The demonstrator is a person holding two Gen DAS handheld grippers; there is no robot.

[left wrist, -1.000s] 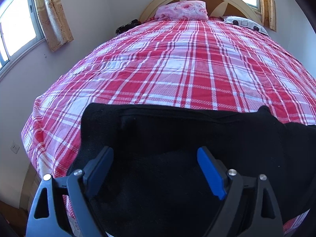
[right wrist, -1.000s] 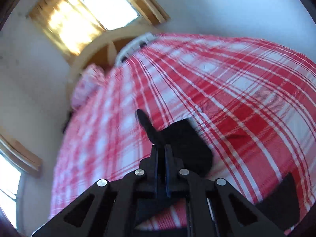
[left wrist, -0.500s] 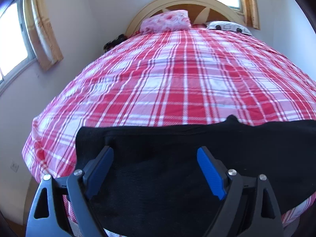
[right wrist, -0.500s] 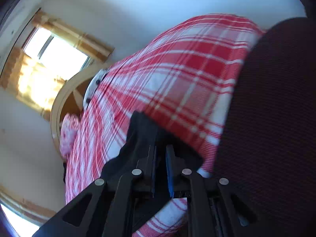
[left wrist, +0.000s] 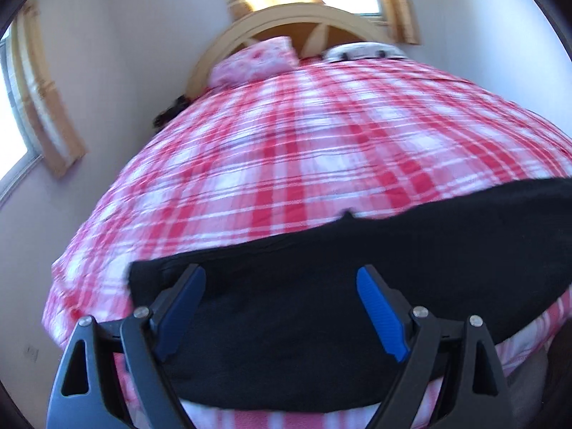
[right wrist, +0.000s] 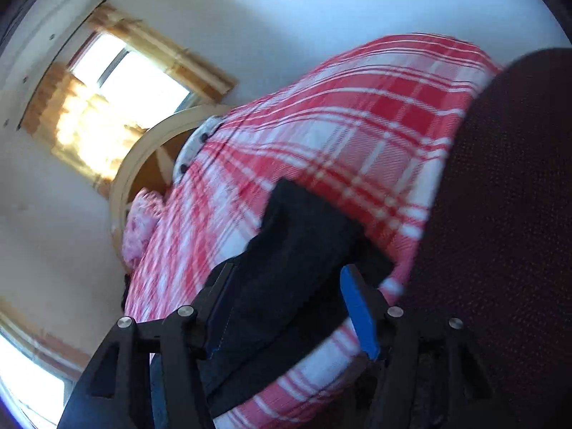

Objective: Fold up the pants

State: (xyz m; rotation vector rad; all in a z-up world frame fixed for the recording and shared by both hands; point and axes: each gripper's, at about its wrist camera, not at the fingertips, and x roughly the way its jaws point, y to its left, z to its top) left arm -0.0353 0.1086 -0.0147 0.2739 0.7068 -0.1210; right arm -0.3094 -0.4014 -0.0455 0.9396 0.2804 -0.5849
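Your black knit pants lie flat across the foot edge of the bed, on its red-and-white plaid cover, spread from near the left foot corner toward the right foot corner. That band along the edge keeps the cloth within reach of both hands, which I judge is why it sits there rather than up by the pink floral pillow at the head.

Your left claw hangs over the pants with its 2 blue-padded fingers spread wide and nothing between them; it looks poised to press or pick rather than to carry.

Your right claw is also released: its fingers stand apart, with a folded end of the black pants lying between them but not pinched. I read this as a fold just set down at the right end.

The dark maroon fabric filling the right of that view is too close to identify. Both views are blurred.
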